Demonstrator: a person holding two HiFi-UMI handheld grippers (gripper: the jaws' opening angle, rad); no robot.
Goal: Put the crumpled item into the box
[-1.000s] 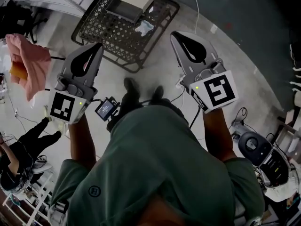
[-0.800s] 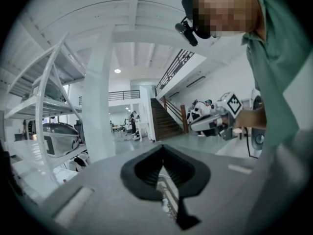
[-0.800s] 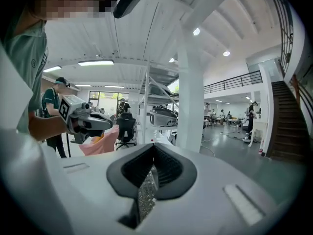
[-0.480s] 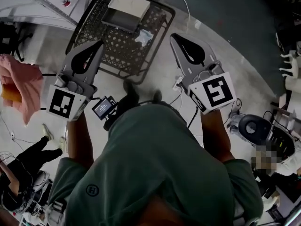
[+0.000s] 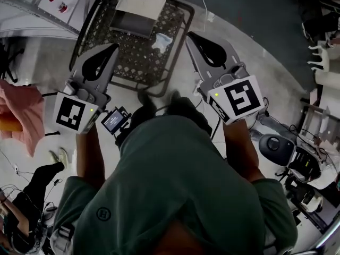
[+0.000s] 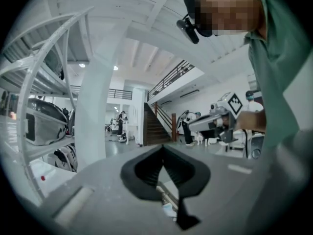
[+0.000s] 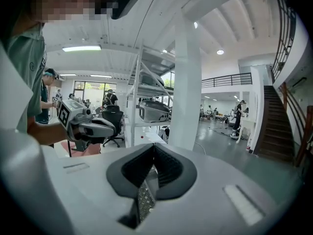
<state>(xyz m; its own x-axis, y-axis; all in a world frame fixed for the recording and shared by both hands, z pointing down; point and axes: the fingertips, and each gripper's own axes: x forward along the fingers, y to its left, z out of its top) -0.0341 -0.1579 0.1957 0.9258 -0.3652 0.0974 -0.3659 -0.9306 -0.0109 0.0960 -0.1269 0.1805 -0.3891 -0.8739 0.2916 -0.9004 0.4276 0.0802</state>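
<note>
Black basket (image 5: 135,54) sits between left tool (image 5: 113,47) and right tool (image 5: 191,35).

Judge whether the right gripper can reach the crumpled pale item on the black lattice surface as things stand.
Probably yes: the right gripper hovers just beside the crumpled pale item with nothing between them, though its shut fingers must open first.

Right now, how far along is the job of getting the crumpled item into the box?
Done: nothing visible; the crumpled item lies on the black lattice tray beside the box, not in it. In hand: nothing; the left tool and right tool are both shut and empty. Left: grasp it, drop it in the box.
</note>
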